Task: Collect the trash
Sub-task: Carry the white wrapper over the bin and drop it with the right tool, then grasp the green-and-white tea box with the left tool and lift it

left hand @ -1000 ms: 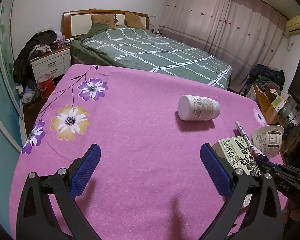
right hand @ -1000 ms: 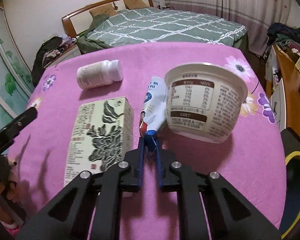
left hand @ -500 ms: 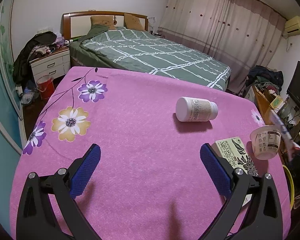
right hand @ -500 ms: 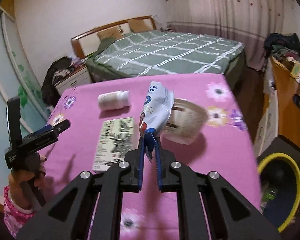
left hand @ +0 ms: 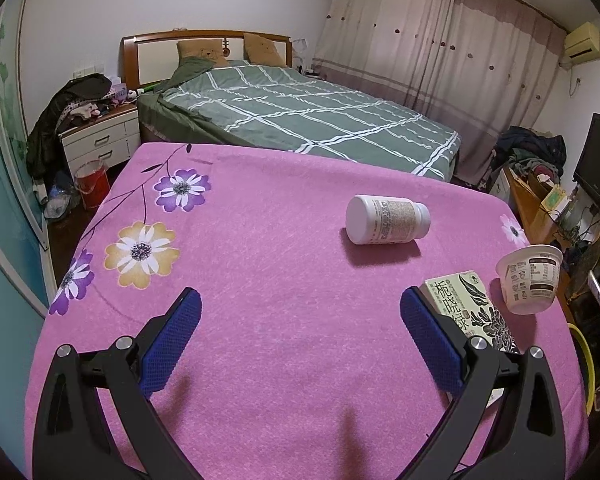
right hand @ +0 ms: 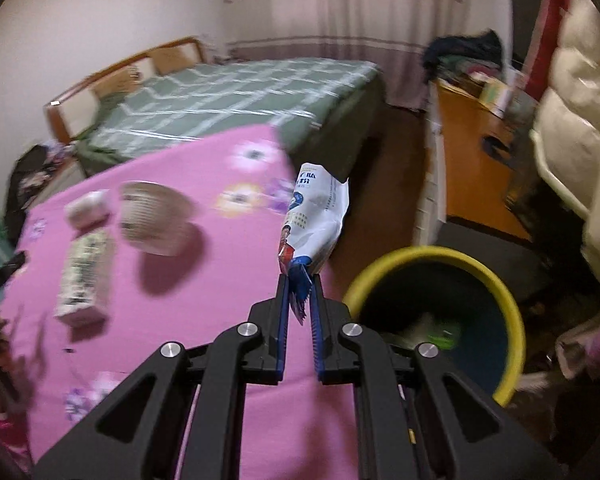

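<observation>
My right gripper [right hand: 299, 282] is shut on a white and blue snack wrapper [right hand: 314, 220] and holds it in the air near the table's right edge, just left of a yellow-rimmed trash bin [right hand: 440, 312] on the floor. My left gripper [left hand: 300, 320] is open and empty above the pink tablecloth [left hand: 240, 280]. On the table lie a white pill bottle [left hand: 386, 220] on its side, a green tea box [left hand: 470, 314] and a white paper cup [left hand: 530, 278]. The same bottle [right hand: 87, 210], box [right hand: 85, 276] and cup [right hand: 156, 220] show blurred in the right wrist view.
A green bed [left hand: 300, 120] stands behind the table. A nightstand [left hand: 100, 140] with clothes is at the back left. A wooden desk [right hand: 476, 152] and a white coat [right hand: 580, 120] stand right of the bin. The bin holds some trash.
My right gripper has swung right with the wrapper, away from the cup and box, to the bin's side. The left gripper has stayed in place, open.
</observation>
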`<state>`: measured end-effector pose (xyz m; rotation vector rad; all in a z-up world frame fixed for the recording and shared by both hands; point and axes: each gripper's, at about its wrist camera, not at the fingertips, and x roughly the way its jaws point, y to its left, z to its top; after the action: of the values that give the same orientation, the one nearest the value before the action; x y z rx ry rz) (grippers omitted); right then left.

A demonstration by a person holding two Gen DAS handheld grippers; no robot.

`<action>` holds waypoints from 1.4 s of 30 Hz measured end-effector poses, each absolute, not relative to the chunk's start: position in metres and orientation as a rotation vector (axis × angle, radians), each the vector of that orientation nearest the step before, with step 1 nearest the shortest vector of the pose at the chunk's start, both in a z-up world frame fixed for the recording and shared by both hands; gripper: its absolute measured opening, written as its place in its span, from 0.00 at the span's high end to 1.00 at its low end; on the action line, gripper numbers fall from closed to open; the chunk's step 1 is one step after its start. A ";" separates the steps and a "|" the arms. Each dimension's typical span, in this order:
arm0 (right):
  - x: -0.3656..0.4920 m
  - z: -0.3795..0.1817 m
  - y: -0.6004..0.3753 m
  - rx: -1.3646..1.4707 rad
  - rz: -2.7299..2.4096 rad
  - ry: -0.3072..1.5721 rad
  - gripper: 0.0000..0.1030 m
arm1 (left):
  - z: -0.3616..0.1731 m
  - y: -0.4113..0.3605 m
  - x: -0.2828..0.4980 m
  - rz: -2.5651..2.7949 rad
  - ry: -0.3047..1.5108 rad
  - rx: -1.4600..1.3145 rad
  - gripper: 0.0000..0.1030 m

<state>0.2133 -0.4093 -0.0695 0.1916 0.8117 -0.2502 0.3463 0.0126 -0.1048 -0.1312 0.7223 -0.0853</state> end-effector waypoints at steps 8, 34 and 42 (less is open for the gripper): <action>0.202 -0.103 -0.472 0.228 -0.445 0.866 0.90 | -0.105 0.009 0.346 -0.080 0.720 -0.108 0.05; 0.242 -0.108 -0.416 0.242 -0.230 0.768 0.54 | -0.100 -0.111 0.321 -0.182 0.806 -0.099 0.05; 0.251 -0.125 -0.408 0.265 -0.191 0.803 0.54 | -0.119 -0.132 0.342 -0.066 0.865 -0.055 0.05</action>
<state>0.2512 -0.4076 -0.1246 0.2647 0.8025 -0.1913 0.3419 -0.1324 -0.1186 -0.0546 0.8649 -0.0656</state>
